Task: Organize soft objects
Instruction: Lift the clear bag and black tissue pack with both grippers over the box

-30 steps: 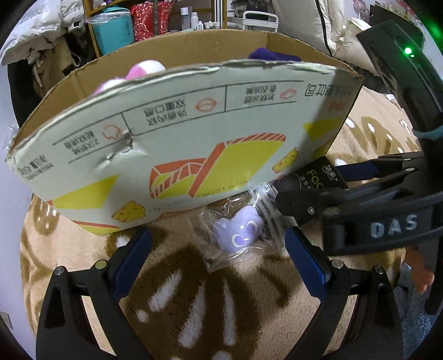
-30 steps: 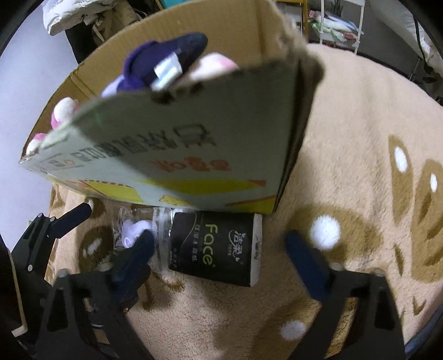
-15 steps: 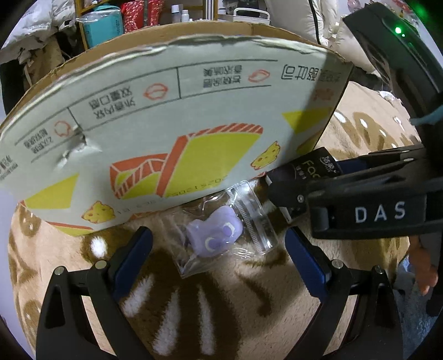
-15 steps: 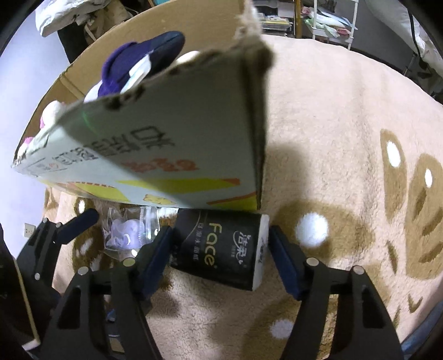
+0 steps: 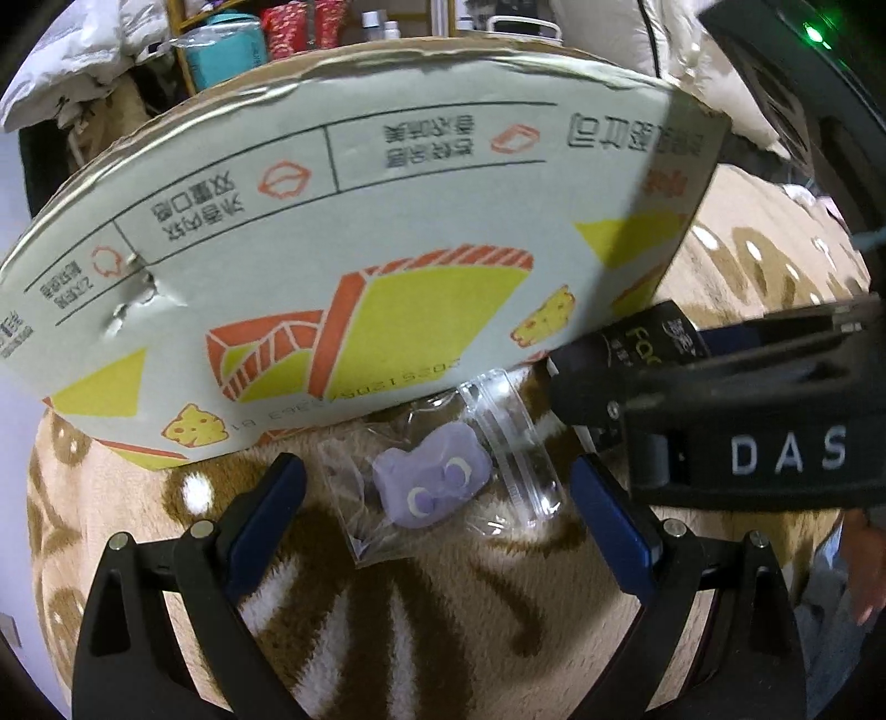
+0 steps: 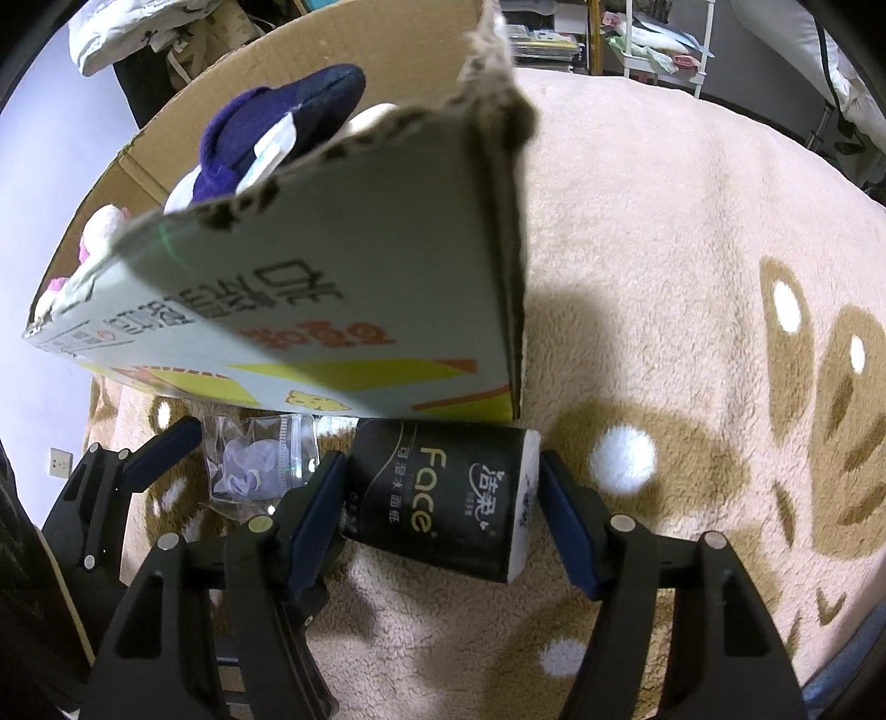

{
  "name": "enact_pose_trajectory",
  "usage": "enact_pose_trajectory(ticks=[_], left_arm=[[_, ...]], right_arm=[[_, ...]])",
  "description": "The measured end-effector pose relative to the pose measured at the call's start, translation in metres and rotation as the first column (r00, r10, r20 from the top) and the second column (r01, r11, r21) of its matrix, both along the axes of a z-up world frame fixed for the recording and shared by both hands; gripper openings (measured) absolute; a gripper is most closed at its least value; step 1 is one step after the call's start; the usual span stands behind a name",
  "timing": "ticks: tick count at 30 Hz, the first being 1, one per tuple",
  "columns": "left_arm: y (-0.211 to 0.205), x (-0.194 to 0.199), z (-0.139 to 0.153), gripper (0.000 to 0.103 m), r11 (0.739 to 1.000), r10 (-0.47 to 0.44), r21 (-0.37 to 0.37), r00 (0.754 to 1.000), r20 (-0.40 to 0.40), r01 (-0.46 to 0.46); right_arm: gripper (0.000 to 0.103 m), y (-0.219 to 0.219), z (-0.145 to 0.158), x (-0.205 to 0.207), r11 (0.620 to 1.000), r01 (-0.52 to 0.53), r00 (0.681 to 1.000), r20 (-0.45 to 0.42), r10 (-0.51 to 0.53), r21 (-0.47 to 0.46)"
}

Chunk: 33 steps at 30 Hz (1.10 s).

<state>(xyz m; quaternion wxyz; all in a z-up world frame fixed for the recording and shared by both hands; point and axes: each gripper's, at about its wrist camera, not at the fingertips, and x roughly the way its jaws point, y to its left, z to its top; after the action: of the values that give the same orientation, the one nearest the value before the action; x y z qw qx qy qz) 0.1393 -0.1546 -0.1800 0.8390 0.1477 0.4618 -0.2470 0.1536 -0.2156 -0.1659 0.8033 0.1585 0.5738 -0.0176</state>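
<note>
A small purple soft toy in a clear plastic bag (image 5: 429, 484) lies on the rug against the printed cardboard box (image 5: 360, 249). My left gripper (image 5: 437, 507) is open, its blue fingers on either side of the bag. A black "Face" tissue pack (image 6: 443, 498) lies at the box's corner. My right gripper (image 6: 443, 509) has closed in on the pack's two ends; its fingers look in contact. The bag also shows in the right wrist view (image 6: 255, 465). A dark blue plush (image 6: 277, 127) and a pink-white plush (image 6: 99, 227) sit inside the box (image 6: 332, 288).
The tan fleece rug with brown and white spots (image 6: 692, 277) spreads to the right. Shelves, a teal container (image 5: 224, 50) and white bags stand behind the box. A wire rack (image 6: 664, 39) stands at the far back.
Both grippers have moved forward and down. The right gripper's fingers have narrowed from wide open onto the tissue pack's ends. The left gripper has come in around the bagged toy.
</note>
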Motion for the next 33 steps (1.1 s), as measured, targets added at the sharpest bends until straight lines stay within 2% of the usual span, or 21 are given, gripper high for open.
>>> enact_pose_trajectory(ticks=[6,14,27,33], left_arm=[[-0.012,-0.008,-0.006,0.09,0.998,-0.018,0.056,0.999,0.048,0.015],[-0.017,-0.015,-0.008,0.082,0.999,-0.021,0.045,0.998,0.052,0.019],[-0.01,-0.027,0.001,0.079,0.998,-0.026,0.051,0.999,0.047,0.023],[-0.005,-0.03,0.003,0.079,0.998,-0.016,0.062,0.999,0.046,0.013]], right_arm=[[0.073,-0.006,0.003,-0.003,1.0,-0.001,1.0,-0.001,0.001,-0.001],[0.073,-0.007,0.004,-0.003,1.0,-0.001,1.0,-0.001,0.001,-0.002],[0.073,0.0,0.002,-0.002,1.0,0.001,1.0,0.006,-0.001,-0.003],[0.068,0.005,0.01,-0.004,1.0,-0.011,1.0,0.015,0.011,-0.02]])
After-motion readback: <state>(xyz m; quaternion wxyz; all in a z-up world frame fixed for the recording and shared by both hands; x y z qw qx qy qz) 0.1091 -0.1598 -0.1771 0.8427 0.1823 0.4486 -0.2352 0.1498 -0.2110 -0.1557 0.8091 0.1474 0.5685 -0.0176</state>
